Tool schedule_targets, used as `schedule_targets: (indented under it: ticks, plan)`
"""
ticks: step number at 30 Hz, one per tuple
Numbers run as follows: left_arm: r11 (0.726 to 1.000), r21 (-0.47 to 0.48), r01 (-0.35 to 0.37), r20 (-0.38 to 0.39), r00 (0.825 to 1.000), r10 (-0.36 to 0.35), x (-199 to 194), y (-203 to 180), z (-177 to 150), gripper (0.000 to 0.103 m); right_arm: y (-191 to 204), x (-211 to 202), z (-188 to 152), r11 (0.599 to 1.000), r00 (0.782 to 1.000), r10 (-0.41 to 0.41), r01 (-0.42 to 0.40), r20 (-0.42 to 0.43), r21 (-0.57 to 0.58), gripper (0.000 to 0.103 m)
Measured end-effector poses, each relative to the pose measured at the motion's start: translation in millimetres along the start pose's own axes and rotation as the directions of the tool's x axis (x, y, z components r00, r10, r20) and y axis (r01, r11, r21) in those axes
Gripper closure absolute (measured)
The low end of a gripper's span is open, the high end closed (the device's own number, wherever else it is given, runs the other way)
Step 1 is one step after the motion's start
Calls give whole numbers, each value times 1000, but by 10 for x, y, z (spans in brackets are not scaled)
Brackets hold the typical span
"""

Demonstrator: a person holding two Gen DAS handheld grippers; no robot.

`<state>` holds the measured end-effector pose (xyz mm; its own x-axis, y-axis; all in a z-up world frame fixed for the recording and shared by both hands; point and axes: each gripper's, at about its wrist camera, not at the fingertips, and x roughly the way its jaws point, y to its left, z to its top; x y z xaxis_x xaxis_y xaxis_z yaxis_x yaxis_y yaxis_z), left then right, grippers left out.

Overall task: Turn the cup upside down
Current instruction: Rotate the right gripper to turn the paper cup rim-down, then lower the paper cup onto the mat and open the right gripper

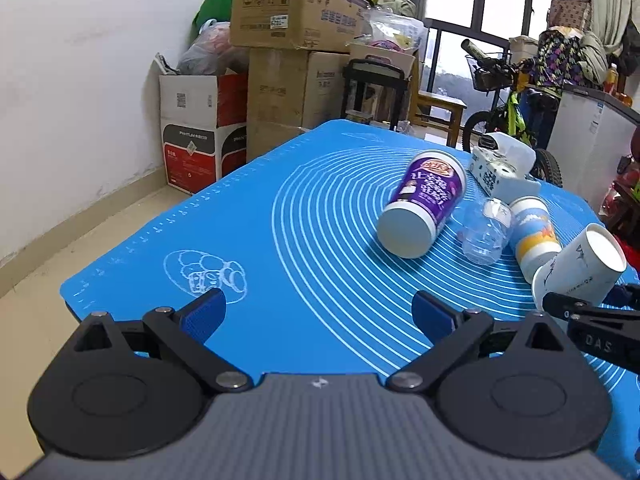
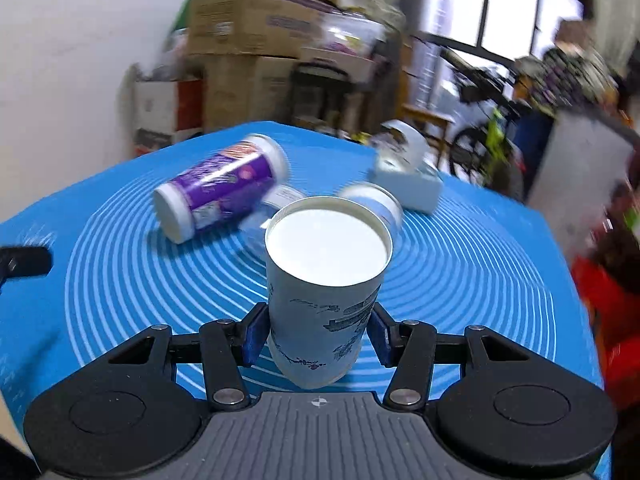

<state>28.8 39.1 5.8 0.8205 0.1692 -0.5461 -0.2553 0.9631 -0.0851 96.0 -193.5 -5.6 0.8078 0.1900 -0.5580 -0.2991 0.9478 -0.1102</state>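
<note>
Left wrist view. Left gripper (image 1: 318,312) hovering low over a blue mat (image 1: 280,240), jaws spread wide, nothing between them. Ahead on the mat, a purple cup (image 1: 424,204) lying on its side, base toward the camera. Beside it a clear cup (image 1: 486,234), then a blue-and-white cup (image 1: 534,232), both also on their sides. Behind them a white box (image 1: 502,168). At the far right edge, a white cup (image 1: 580,266) tilted, flat base showing, pinched near its other end by the right gripper (image 1: 576,308), only partly in frame.

Right wrist view, background blurred. Right gripper (image 2: 318,334) closed on the white cup (image 2: 324,288), blue pads (image 2: 254,336) pressing both sides of the wall near its mouth end, the closed white base facing away from the camera. Held above the mat (image 2: 480,272), apparently partway through the turn.

Risks, as a judgement: thin paper wall buckling or slipping under the squeeze; on setting down, knocking the cups lying close ahead.

Only the right view shows the grip itself; only the left view shows the cup's tilt from outside and the idle left gripper clearly.
</note>
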Motion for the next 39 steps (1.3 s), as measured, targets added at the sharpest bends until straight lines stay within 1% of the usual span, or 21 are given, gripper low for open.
schedule_targets:
  ticks: [3, 11, 15, 21, 23, 25, 27, 29, 30, 31, 32, 33, 35, 39]
  plan:
    - [1000, 7, -1, -4, 1000, 1, 12, -40, -8, 4, -42, 4, -53, 996, 999, -49, 50, -10, 80, 44]
    - [999, 40, 1, -5, 1000, -1, 40, -173, -33, 4, 26, 80, -134, 971, 990, -139, 141, -24, 194, 44]
    - [999, 54, 3, -9, 1000, -2, 58, -220, -43, 4, 5, 117, -174, 959, 989, -145, 149, -35, 239, 43]
    - [998, 63, 10, -16, 1000, -9, 76, -258, -52, 4, 27, 189, -190, 962, 990, -127, 138, -61, 237, 41]
    - [998, 67, 11, -17, 1000, -9, 72, -267, -60, 4, 26, 186, -202, 963, 991, -118, 128, -55, 239, 35]
    - [998, 67, 15, -21, 1000, -14, 76, -263, -60, 4, 29, 175, -215, 965, 993, -107, 115, -49, 234, 33]
    - [998, 59, 26, -22, 999, -25, 71, -256, -57, 4, 39, 160, -216, 967, 993, -103, 111, -49, 230, 29]
    - [997, 52, 49, -17, 999, -49, 48, -238, -57, 4, 50, 109, -212, 968, 995, -96, 102, -37, 228, 20]
    - [996, 53, 68, -15, 998, -67, 35, -236, -54, 4, 61, 68, -207, 970, 995, -95, 99, -29, 222, 18]
    - [994, 51, 95, -15, 995, -94, 10, -220, -51, 4, 76, 25, -201, 972, 995, -98, 100, -21, 212, 13]
    - [993, 51, 109, -19, 994, -108, 0, -219, -49, 4, 97, -19, -198, 974, 994, -106, 106, -11, 199, 5]
    - [991, 59, 122, -32, 992, -120, -2, -225, -47, 4, 119, -66, -199, 975, 993, -120, 118, -1, 187, 2]
    - [988, 81, 135, -52, 990, -131, -19, -249, -46, 5, 143, -170, -198, 977, 991, -130, 126, 12, 175, 2]
    - [985, 131, 114, -15, 993, -113, -131, -298, -45, 5, 129, -359, -199, 974, 994, -114, 111, 4, 196, 2]
